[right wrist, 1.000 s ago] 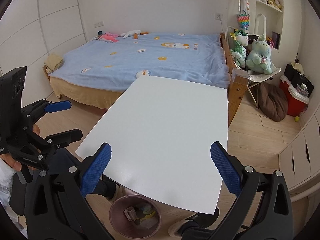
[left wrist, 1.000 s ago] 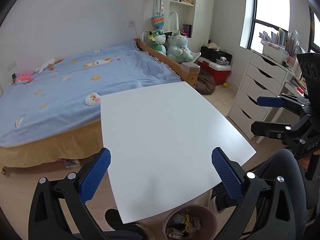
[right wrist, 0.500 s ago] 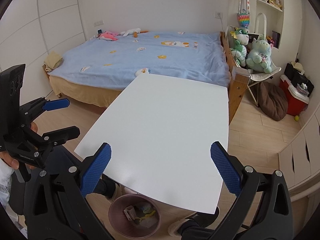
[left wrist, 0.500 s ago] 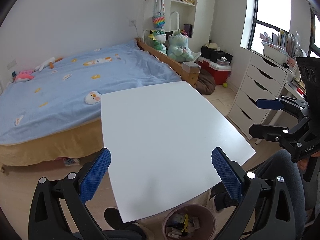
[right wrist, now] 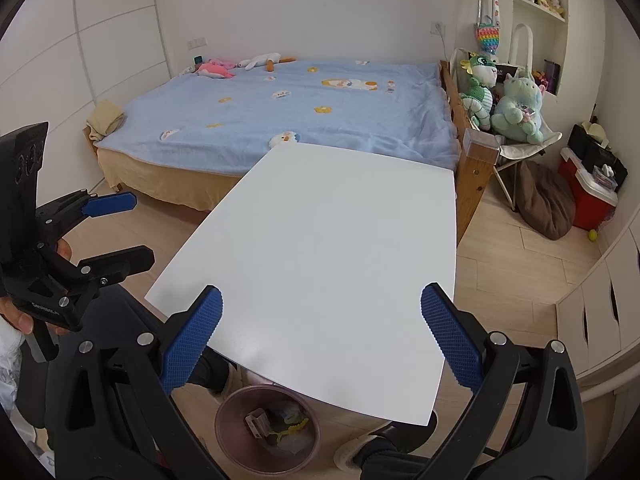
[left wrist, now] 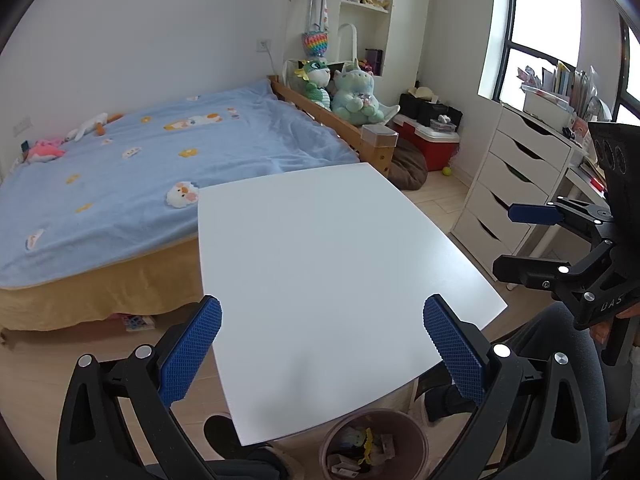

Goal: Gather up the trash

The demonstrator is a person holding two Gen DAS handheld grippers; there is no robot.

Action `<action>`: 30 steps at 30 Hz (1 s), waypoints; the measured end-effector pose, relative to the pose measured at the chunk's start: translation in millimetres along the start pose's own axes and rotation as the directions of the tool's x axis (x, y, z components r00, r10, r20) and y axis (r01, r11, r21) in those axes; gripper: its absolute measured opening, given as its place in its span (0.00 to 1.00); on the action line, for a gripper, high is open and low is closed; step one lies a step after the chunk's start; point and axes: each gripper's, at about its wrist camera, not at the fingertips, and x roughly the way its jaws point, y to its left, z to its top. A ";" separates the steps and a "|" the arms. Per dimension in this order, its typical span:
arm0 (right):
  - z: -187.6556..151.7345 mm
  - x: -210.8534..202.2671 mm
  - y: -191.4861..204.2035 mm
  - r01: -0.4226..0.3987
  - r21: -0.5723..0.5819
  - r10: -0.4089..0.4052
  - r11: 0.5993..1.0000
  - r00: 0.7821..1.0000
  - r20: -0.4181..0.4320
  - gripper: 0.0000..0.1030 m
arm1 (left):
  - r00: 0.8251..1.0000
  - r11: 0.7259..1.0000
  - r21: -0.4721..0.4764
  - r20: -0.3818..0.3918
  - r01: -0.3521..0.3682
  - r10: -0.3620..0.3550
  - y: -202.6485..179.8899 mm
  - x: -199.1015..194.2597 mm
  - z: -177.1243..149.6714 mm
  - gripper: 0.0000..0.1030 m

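Note:
A white table (left wrist: 336, 264) fills the middle of both views (right wrist: 344, 264), its top bare. A pink-brown trash bin (left wrist: 374, 446) holding several bits of trash stands on the floor under the table's near edge; it also shows in the right wrist view (right wrist: 267, 428). My left gripper (left wrist: 322, 346) is open and empty above the table's near edge. My right gripper (right wrist: 320, 342) is open and empty, also above the near edge. Each gripper shows in the other's view: the right one (left wrist: 532, 240) at the right, the left one (right wrist: 120, 232) at the left.
A bed with a blue blanket (left wrist: 160, 168) stands behind the table. Plush toys (left wrist: 352, 88) sit by its wooden end. A white drawer unit (left wrist: 516, 184) stands at the right, a red cooler (left wrist: 436, 144) and a brown cushion (left wrist: 406, 168) on the floor.
Both grippers stay open and empty. The right gripper has dropped slightly in the left wrist view; the left one has shifted slightly in the right wrist view.

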 end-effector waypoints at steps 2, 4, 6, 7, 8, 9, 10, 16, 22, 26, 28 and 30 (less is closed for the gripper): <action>-0.1 -0.2 0.3 0.001 0.000 -0.001 1.000 1.000 0.000 0.95 | 1.000 1.000 0.000 -0.001 0.003 -0.003 -1.2 0.2 0.7 0.94; -0.4 -0.3 0.0 0.001 0.000 -0.001 1.000 1.000 0.000 0.95 | 1.000 1.000 0.000 -0.001 0.003 -0.003 -1.4 0.2 0.9 0.94; -0.1 -0.2 0.2 0.001 -0.001 -0.001 1.000 1.000 -0.001 0.95 | 1.000 1.000 -0.001 0.000 0.004 -0.004 -1.3 0.1 0.9 0.94; -0.3 -0.2 0.0 0.001 -0.001 -0.001 1.000 1.000 -0.001 0.95 | 1.000 1.000 -0.001 -0.001 0.003 -0.003 -1.3 0.2 0.9 0.94; 0.1 -0.2 0.3 0.000 -0.001 0.000 1.000 1.000 -0.001 0.95 | 1.000 1.000 -0.001 -0.001 0.004 -0.004 -1.3 0.2 0.9 0.94; -0.7 -0.3 -0.6 0.001 -0.002 -0.001 1.000 1.000 -0.001 0.95 | 1.000 1.000 -0.003 -0.001 0.005 -0.005 -1.4 0.2 0.8 0.94; 0.1 -0.1 0.4 0.001 -0.001 -0.001 1.000 1.000 -0.001 0.95 | 1.000 1.000 -0.004 -0.001 0.005 -0.005 -1.6 0.4 1.3 0.94; 0.3 -0.1 0.5 0.001 -0.001 -0.001 1.000 1.000 -0.002 0.95 | 1.000 1.000 -0.005 -0.001 0.008 -0.008 -3.1 0.3 1.6 0.94; 0.9 0.3 -0.1 0.001 -0.001 -0.001 1.000 1.000 -0.003 0.95 | 1.000 1.000 0.000 0.006 0.011 -0.011 -4.1 -1.1 3.1 0.94; 0.5 0.1 -0.6 0.001 0.000 -0.001 1.000 1.000 -0.003 0.95 | 1.000 1.000 0.001 0.001 0.001 -0.001 -4.5 0.5 3.7 0.94; 0.9 0.3 -0.1 0.002 -0.003 -0.002 1.000 1.000 -0.004 0.95 | 1.000 1.000 0.004 -0.003 -0.007 0.007 -4.3 1.7 3.9 0.94; 0.5 0.1 -0.8 0.000 -0.001 0.000 1.000 1.000 -0.005 0.95 | 1.000 1.000 0.006 -0.003 -0.012 0.012 -4.5 2.0 4.3 0.94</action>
